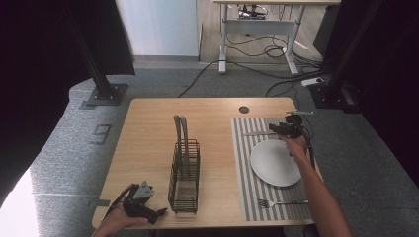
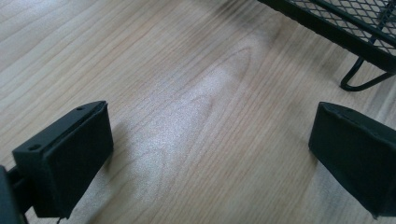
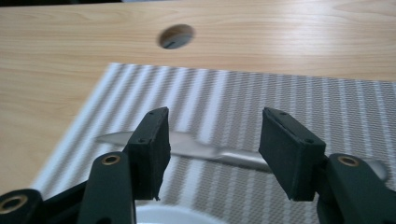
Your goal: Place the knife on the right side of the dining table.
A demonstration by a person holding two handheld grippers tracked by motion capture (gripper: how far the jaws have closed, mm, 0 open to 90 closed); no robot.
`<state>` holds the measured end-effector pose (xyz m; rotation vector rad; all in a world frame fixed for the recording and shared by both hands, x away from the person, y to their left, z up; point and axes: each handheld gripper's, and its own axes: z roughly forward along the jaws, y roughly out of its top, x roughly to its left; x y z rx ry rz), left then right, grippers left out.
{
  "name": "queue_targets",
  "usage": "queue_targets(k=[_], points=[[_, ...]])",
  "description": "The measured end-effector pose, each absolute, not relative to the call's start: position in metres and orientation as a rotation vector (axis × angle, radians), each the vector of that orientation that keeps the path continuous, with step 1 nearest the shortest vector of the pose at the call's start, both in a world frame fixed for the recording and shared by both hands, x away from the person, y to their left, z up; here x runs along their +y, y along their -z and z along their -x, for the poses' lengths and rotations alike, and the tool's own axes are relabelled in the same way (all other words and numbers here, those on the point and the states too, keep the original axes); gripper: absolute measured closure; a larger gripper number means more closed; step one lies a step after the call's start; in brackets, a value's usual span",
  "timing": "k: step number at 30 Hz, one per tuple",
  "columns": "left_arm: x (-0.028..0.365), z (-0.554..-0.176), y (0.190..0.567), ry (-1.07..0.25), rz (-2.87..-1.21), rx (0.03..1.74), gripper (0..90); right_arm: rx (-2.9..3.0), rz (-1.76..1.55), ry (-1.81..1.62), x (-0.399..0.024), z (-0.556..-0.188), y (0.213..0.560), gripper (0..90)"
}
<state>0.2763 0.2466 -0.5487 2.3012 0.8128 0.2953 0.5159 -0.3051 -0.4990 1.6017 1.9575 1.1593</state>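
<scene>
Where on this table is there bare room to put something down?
The widest bare wood lies left of the black wire rack, and a strip runs along the far edge by the round hole. The striped grey placemat is crowded: white plate, silver knife, silver fork.

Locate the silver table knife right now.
In the high view the silver table knife lies flat on the grey striped placemat at the table's right, just beyond the round white plate; the open right tongs hover over it.
</scene>
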Motion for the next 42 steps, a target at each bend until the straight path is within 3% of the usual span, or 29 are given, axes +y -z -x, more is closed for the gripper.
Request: queue_targets(k=[18,32,42], points=[[0.247,-0.276,0.549,-0.296,-2.302,0.814,0.0,2.071,-1.365,-1.445,-0.24,-0.428,0.452,41.0],[0.246,-0.276,0.549,-0.298,-2.3,0.815,0.0,2.217,-1.192,-1.524,-0.182,-0.366,0.472,40.4],[0.246,-0.276,0.549,-0.298,-2.3,0.815,0.0,2.29,-1.14,-1.473,-0.155,-0.359,0.489,38.8]])
